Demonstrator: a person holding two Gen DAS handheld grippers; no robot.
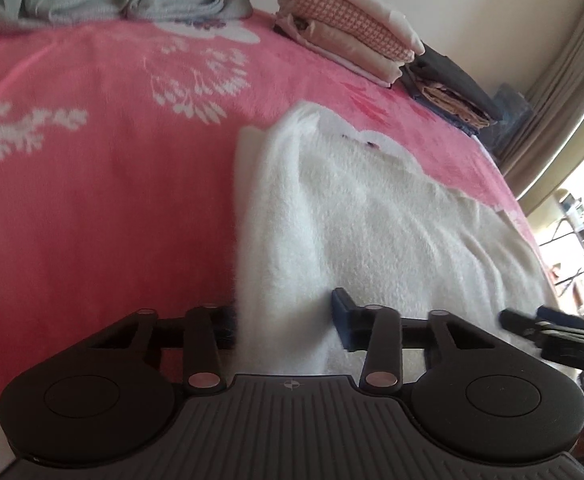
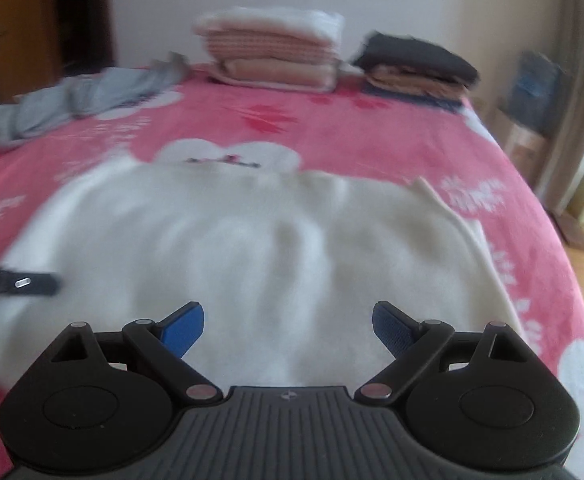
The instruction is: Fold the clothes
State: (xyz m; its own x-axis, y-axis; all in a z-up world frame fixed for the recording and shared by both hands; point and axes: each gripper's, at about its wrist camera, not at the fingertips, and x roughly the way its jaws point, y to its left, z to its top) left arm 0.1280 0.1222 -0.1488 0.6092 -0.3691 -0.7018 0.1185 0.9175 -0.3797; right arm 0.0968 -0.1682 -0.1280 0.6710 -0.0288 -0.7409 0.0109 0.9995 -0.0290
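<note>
Left wrist view: the left gripper point(image 1: 287, 320) is closed on a raised fold at the near edge of the white fleece garment point(image 1: 372, 216), cloth bunched between its jaws. That garment lies spread on the pink bedspread point(image 1: 91, 200), near the foot of the bed.

Right wrist view: the right gripper point(image 2: 287, 328) hovers over the garment with its jaws wide and nothing between them; this picture is blurred, so contact with the pile below is uncertain.

Handling, as judged: soft, light, limp and fluffy; it will sag and drag, not slide cleanly. Take it at hem corners or a doubled edge.

Only the left view shows the pinch. Only the right shows the full spread, the far right edge and the folded stacks point(image 2: 271, 56) squarely.
</note>
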